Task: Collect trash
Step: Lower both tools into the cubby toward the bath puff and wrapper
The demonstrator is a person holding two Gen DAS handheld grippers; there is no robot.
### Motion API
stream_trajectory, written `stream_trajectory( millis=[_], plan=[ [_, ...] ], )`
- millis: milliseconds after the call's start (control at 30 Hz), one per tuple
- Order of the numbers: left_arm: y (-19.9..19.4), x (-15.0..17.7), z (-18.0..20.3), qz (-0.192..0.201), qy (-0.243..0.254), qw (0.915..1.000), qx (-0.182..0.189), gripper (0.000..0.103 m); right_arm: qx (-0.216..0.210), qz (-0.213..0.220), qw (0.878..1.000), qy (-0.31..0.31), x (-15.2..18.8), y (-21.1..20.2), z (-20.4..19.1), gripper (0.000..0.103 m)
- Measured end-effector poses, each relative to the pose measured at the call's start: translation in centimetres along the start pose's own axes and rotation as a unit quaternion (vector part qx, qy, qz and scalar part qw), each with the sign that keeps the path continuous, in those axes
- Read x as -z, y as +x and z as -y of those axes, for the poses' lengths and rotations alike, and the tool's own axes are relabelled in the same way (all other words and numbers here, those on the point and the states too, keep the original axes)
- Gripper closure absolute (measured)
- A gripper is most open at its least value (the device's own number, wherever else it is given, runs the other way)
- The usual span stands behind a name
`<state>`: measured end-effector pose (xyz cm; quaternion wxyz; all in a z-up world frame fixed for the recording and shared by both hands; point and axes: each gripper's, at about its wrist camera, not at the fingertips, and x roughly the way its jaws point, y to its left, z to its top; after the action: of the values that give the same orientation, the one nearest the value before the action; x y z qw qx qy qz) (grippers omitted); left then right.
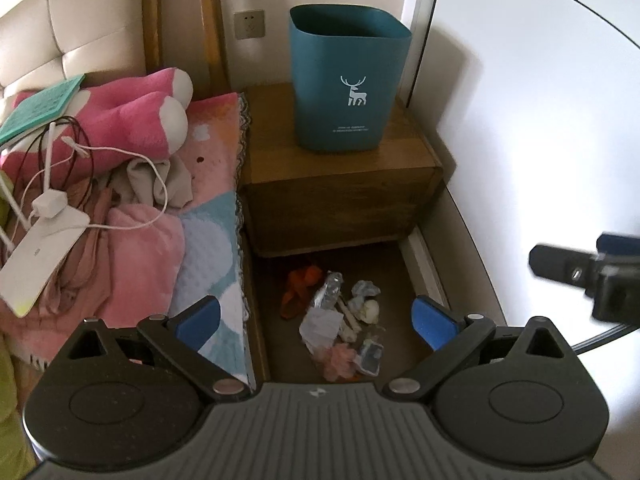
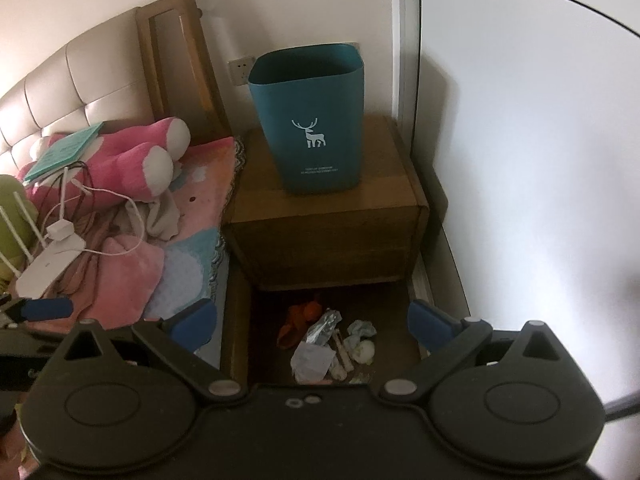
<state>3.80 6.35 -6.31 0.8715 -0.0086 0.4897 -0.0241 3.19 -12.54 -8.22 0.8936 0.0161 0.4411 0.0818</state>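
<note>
Bedside floor strip between bed and white wall, trash pile (image 1: 340,312) below nightstand (image 1: 336,184), long axis toward it, teal bin (image 1: 348,80) upright on top, left gripper (image 1: 316,316) and right gripper (image 2: 312,322) jaws spread, empty.

Teal bin (image 1: 344,80) w/ white deer print is standing upright, open-topped, on the wooden nightstand (image 1: 340,188). Trash pile (image 1: 340,316) is lying on the floor below: orange scrap, crumpled paper, clear wrappers, pink bits.
</note>
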Motion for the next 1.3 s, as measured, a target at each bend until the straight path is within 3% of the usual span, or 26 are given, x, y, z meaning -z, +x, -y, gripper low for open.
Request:
stream_trajectory(
  millis=[333, 500, 767, 867, 1033, 1133, 1300],
  plan=[
    [8.0, 2.8, -0.9, -0.035, -0.006, 0.9992, -0.018, 0.000, -0.013, -0.051, 0.999, -0.001, 0.4, 9.8, 4.6, 0.007],
    [12.4, 4.0, 0.2, -0.052, -0.029, 0.9976, -0.036, 0.000, -0.038, -0.099, 0.994, -0.025, 1.4, 17.1, 6.6, 0.018],
    [19.2, 5.4, 3.6, -0.074, -0.052, 0.9945, -0.053, 0.000, -0.053, -0.164, 0.982, -0.077, 3.5, 27.5, 8.2, 0.018],
    [23.8, 6.6, 3.6, -0.086, -0.066, 0.9930, -0.049, 0.000, -0.055, -0.185, 0.977, -0.088, 6.2, 32.3, 8.6, 0.018],
    [35.5, 10.5, 2.6, -0.126, -0.079, 0.9885, -0.024, 0.001, -0.045, -0.225, 0.968, -0.103, 13.3, 42.3, 9.7, 0.023],
    [43.4, 13.6, 1.5, -0.162, -0.093, 0.9822, -0.022, 0.001, -0.031, -0.253, 0.962, -0.103, 18.1, 47.1, 10.6, 0.023],
    [53.2, 18.6, 0.4, -0.207, -0.128, 0.9697, -0.015, 0.001, -0.040, -0.298, 0.950, -0.086, 24.9, 53.2, 11.5, 0.023]
  ],
)
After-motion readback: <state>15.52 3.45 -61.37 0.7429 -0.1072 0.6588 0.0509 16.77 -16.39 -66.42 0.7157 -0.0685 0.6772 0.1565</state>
